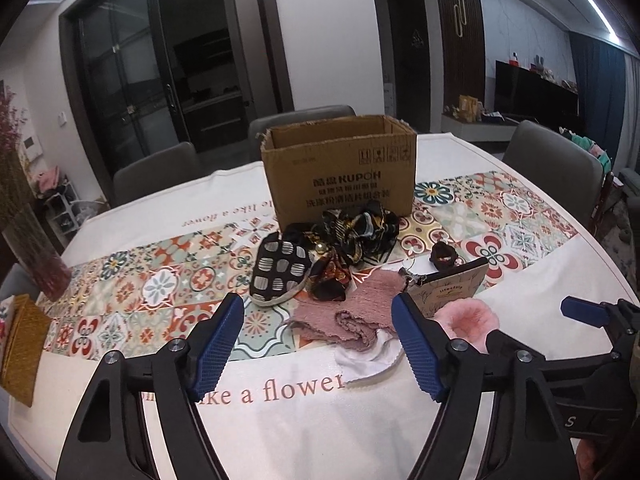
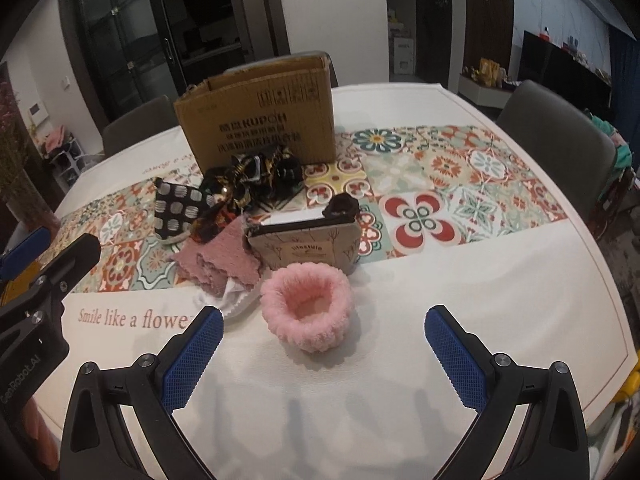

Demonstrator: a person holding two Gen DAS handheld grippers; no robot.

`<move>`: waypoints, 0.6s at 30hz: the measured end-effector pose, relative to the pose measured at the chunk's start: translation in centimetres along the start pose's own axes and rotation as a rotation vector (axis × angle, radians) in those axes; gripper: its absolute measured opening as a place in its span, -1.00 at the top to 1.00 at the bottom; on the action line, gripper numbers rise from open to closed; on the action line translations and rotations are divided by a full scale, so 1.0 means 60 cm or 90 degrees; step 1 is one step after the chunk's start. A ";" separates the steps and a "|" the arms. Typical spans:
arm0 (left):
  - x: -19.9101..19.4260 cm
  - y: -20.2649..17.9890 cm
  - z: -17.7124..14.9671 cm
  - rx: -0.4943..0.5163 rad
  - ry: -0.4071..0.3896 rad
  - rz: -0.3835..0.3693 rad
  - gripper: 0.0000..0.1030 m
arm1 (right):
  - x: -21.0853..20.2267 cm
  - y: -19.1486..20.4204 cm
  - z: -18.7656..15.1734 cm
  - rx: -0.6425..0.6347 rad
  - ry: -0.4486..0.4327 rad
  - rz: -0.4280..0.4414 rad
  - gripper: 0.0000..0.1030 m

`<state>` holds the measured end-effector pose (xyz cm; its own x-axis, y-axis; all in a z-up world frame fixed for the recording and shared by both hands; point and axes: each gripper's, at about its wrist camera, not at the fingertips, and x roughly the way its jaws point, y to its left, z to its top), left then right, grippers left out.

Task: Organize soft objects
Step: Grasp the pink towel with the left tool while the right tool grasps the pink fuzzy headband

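An open cardboard box (image 1: 340,168) (image 2: 260,120) stands at the middle of the table. In front of it lies a heap of soft things: a black patterned scarf (image 1: 352,236) (image 2: 256,176), a black pouch with grey squares (image 1: 280,268) (image 2: 180,208), a folded pink cloth (image 1: 352,312) (image 2: 216,264), a white cloth (image 1: 368,356) (image 2: 230,300), a beige zip pouch (image 1: 452,284) (image 2: 304,248), a small dark scrunchie (image 1: 442,256) (image 2: 342,204) and a fluffy pink band (image 1: 468,316) (image 2: 308,308). My left gripper (image 1: 320,312) is open above the pink cloth. My right gripper (image 2: 324,320) is open just short of the pink band.
The round table wears a white cloth with a tiled runner (image 1: 160,280) (image 2: 460,184). Grey chairs (image 1: 556,160) (image 2: 560,132) stand around the far side. A yellow woven item (image 1: 20,344) and a vase (image 1: 36,256) sit at the left edge.
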<state>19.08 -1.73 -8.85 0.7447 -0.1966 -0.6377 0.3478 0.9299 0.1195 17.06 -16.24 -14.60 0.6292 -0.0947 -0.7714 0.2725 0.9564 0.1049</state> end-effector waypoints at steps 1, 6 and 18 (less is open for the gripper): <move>0.014 0.003 0.000 -0.001 0.007 -0.008 -0.45 | 0.010 0.001 0.000 0.004 0.008 -0.003 -0.98; 0.073 0.008 -0.005 -0.005 0.043 -0.044 -0.30 | 0.058 0.009 -0.007 0.016 0.049 -0.013 -0.96; 0.186 0.009 -0.020 -0.014 0.099 -0.088 -0.06 | 0.141 0.019 -0.017 0.037 0.097 -0.036 -0.83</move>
<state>26.89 -3.07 -16.86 0.5930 -0.2739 -0.7571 0.4263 0.9045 0.0066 21.96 -15.69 -21.64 0.4955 -0.1006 -0.8628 0.3487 0.9328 0.0915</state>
